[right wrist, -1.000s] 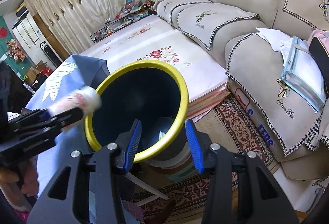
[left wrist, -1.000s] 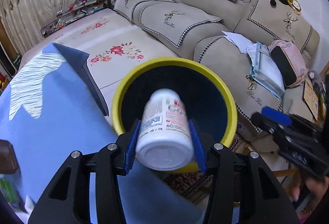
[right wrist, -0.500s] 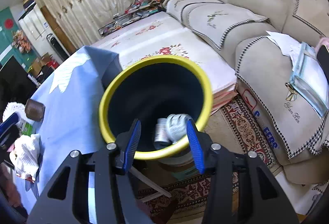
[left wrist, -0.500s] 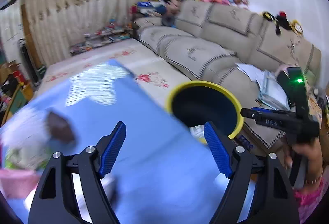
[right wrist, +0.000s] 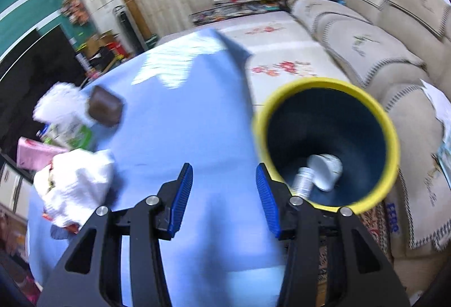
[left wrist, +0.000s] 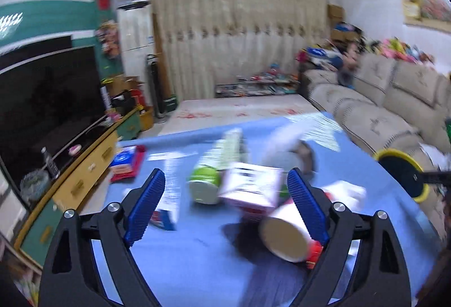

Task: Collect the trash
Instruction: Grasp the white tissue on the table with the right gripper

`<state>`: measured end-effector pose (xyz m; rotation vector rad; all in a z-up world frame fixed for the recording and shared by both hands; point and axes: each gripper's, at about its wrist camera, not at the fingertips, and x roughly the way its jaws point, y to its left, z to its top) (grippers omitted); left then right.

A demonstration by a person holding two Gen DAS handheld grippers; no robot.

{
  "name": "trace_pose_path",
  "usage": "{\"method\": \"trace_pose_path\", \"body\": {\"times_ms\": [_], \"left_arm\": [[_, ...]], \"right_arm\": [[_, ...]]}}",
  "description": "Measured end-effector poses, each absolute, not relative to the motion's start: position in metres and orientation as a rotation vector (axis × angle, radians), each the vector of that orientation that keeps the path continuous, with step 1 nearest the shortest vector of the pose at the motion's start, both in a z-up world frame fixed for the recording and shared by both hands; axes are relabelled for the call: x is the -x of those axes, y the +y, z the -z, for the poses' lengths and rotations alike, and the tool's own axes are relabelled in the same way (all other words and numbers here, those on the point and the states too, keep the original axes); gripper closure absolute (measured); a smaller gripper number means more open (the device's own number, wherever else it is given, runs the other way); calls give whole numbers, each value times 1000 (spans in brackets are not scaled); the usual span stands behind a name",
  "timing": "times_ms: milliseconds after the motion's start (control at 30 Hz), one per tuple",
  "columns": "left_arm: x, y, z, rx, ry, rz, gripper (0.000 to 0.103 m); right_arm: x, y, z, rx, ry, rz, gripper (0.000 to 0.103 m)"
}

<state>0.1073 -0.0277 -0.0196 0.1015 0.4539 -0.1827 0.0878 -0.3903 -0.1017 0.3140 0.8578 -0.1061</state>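
My left gripper [left wrist: 225, 202] hovers over the blue-clothed table [left wrist: 197, 259]; its jaws are opening and nothing is gripped. Ahead of it lie a green-capped bottle [left wrist: 208, 182], a pink-and-white box [left wrist: 252, 188] and a tipped paper cup [left wrist: 284, 233]. The yellow-rimmed bin [left wrist: 406, 168] shows at the far right. In the right wrist view my right gripper [right wrist: 224, 194] is open and empty above the cloth, just left of the bin [right wrist: 327, 143]. A white bottle [right wrist: 324, 171] and a small can [right wrist: 303, 182] lie inside the bin. A crumpled white bag [right wrist: 76, 188] lies to the left.
A brown pouch [right wrist: 104, 106], a pink packet [right wrist: 33, 151] and white wrapping sit at the table's left side. A red-and-blue packet [left wrist: 126, 160] and a leaflet [left wrist: 169, 194] lie nearer the TV cabinet [left wrist: 81, 180]. The beige sofa [right wrist: 380, 33] runs behind the bin.
The white bottle left my left gripper and now lies in the bin. The left gripper opened wide and swung left over the table. The right gripper shifted left off the bin's mouth.
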Motion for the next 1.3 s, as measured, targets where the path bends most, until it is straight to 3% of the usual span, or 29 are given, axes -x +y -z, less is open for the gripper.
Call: {"method": "trace_pose_path", "body": {"times_ms": [233, 600, 700, 833, 933, 1300], "left_arm": [[-149, 23, 54, 32, 503, 79, 16], [-160, 30, 66, 50, 483, 42, 14], [-157, 34, 66, 80, 478, 41, 14], [-153, 33, 64, 89, 477, 36, 14], [-152, 31, 64, 85, 468, 39, 14], [-145, 23, 63, 54, 451, 31, 14]], "right_arm": [[-107, -310, 88, -232, 838, -83, 58], [-122, -264, 93, -194, 847, -197, 58], [-123, -264, 96, -195, 856, -207, 64], [-125, -260, 99, -188, 864, -218, 88], [-123, -258, 98, -176, 858, -220, 98], [-114, -261, 33, -142, 708, -253, 101]]}}
